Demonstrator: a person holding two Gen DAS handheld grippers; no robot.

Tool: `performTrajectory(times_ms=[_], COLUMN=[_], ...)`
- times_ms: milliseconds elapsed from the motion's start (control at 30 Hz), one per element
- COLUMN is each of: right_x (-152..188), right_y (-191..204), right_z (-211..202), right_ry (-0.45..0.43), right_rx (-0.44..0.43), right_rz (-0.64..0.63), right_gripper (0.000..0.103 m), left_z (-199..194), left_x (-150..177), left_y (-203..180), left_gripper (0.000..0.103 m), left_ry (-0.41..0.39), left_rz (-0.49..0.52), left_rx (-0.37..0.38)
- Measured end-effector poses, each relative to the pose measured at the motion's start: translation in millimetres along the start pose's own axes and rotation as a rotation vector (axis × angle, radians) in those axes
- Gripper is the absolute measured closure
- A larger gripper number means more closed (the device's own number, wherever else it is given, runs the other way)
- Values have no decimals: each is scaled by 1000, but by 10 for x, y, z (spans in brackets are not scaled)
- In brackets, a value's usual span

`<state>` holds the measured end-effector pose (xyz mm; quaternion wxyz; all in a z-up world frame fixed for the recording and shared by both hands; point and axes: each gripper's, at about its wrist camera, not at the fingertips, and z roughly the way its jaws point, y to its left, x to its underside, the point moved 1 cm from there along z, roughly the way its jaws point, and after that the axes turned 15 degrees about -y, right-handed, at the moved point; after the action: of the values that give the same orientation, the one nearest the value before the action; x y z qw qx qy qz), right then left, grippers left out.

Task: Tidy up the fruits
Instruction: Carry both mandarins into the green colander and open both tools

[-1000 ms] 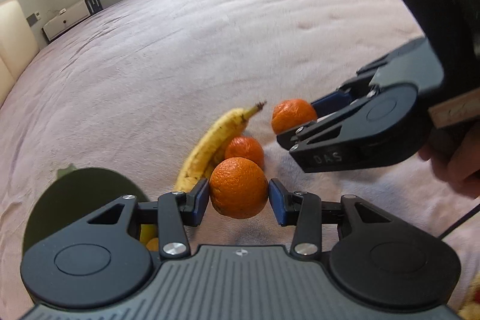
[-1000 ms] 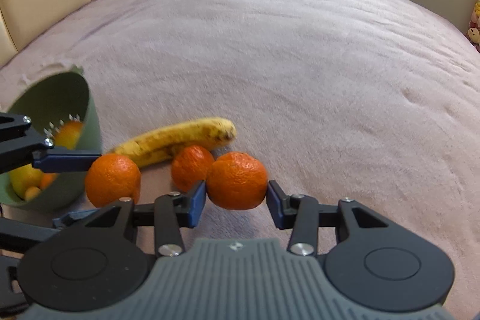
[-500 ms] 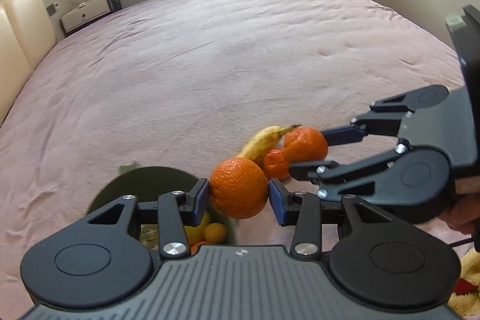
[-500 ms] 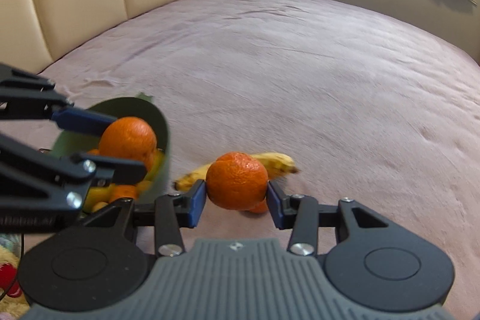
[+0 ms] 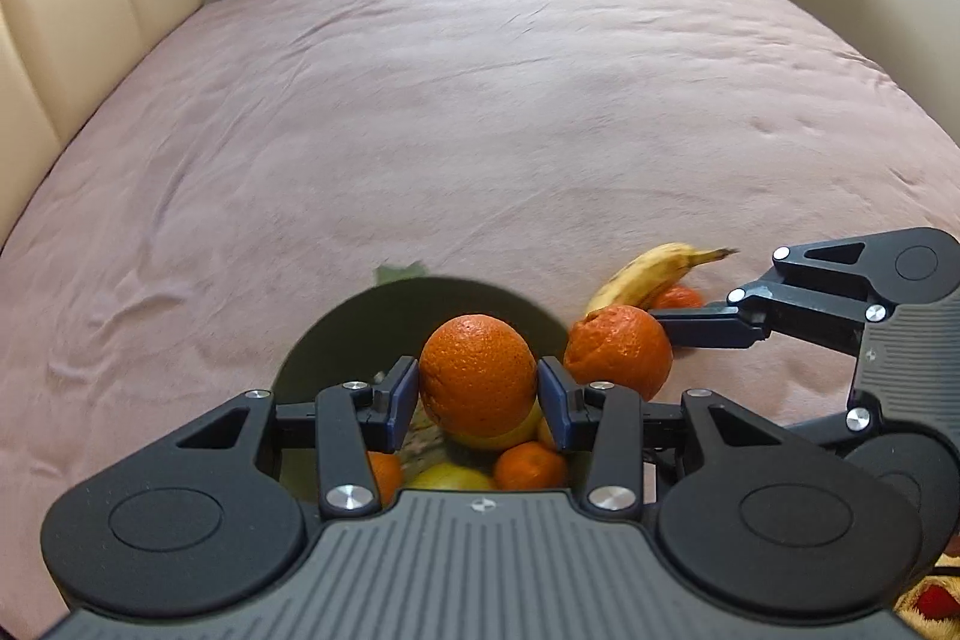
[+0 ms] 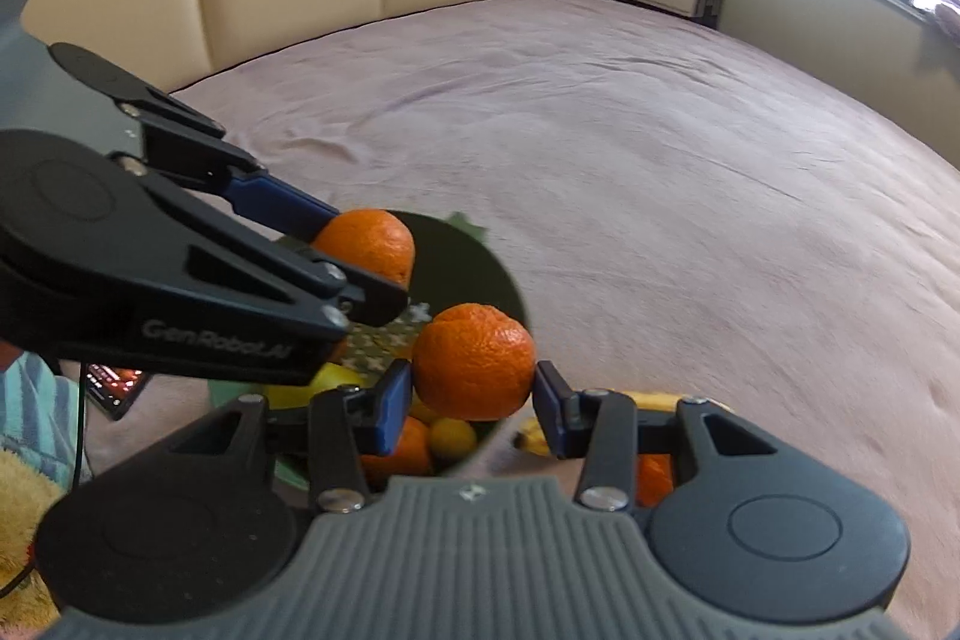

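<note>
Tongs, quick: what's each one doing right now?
Left tongs: closed on an orange.
Right tongs: closed on a second orange.

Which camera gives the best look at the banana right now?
The left wrist view: the banana lies on the bedspread beyond the bowl, nearly its whole length showing. In the right wrist view only yellow slivers peek from behind the right claw's fingers.

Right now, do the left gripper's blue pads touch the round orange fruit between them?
Touching. In the left wrist view both pads press the orange.

Bedspread [image 5: 480, 100] beyond bowl [image 5: 336, 334] open; banana [image 5: 654, 271] rightward.
</note>
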<state>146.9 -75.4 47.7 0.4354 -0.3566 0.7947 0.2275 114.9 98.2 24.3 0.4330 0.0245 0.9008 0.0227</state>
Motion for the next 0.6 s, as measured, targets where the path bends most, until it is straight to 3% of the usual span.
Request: performTrajectory(times_ms=[100, 300, 600], right_x=[-40, -67, -70], right_y=[87, 209, 189], right_z=[143, 440, 820], right_ry=[16, 58, 96], right_rx=[-22, -55, -72], right_rz=[-28, -91, -128], right_gripper=[62, 62, 62], left_z=[40, 94, 347], left_x=[34, 80, 169], left_y=[201, 701, 824], left_gripper=[54, 54, 54], left_ry=[20, 45, 56], left_rz=[-53, -269, -396], left_rx=[-15, -23, 16])
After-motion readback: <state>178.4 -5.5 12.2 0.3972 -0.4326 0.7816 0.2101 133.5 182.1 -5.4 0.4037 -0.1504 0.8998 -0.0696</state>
